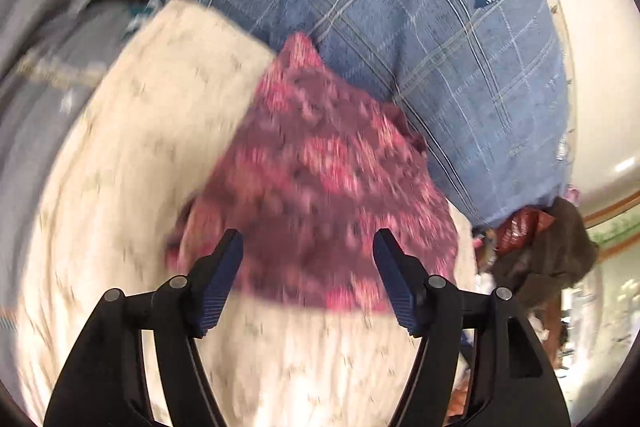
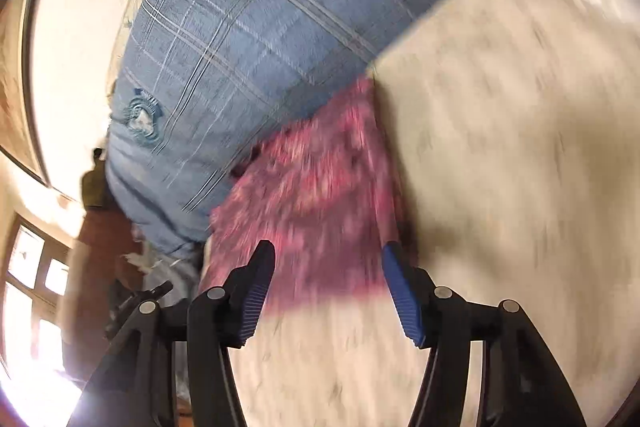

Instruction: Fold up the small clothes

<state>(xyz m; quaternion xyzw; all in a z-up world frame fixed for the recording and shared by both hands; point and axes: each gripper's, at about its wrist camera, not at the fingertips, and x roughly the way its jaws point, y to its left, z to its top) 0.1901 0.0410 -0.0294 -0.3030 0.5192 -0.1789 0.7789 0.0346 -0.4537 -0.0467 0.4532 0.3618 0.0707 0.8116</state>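
**Both grippers are closing in on the pink garment's near edge**

The pink patterned garment (image 1: 316,187) is lying on a cream cloth (image 1: 132,163), just ahead of both tools and pressed against a blue plaid pillow (image 1: 400,27) on its far side. In the left wrist view its shape is tapering to a point at the far end, so its long axis is running near to far, away from the fingers, with the broad near edge crossing between them.

The left gripper (image 1: 308,279) is standing wide open, holding nothing, and the garment's near hem is sitting in the gap between its jaws. The right gripper (image 2: 328,287) is also spread wide and empty; here the garment (image 2: 316,187) is lying ahead and slightly left of centre, its right edge running along the cream cloth (image 2: 520,147) by the right finger.

Neither tool looks clearly nearer; both are blurred, so contact with the fabric cannot be judged. The next grasp probably turns on taking the near hem's two corners, one each.
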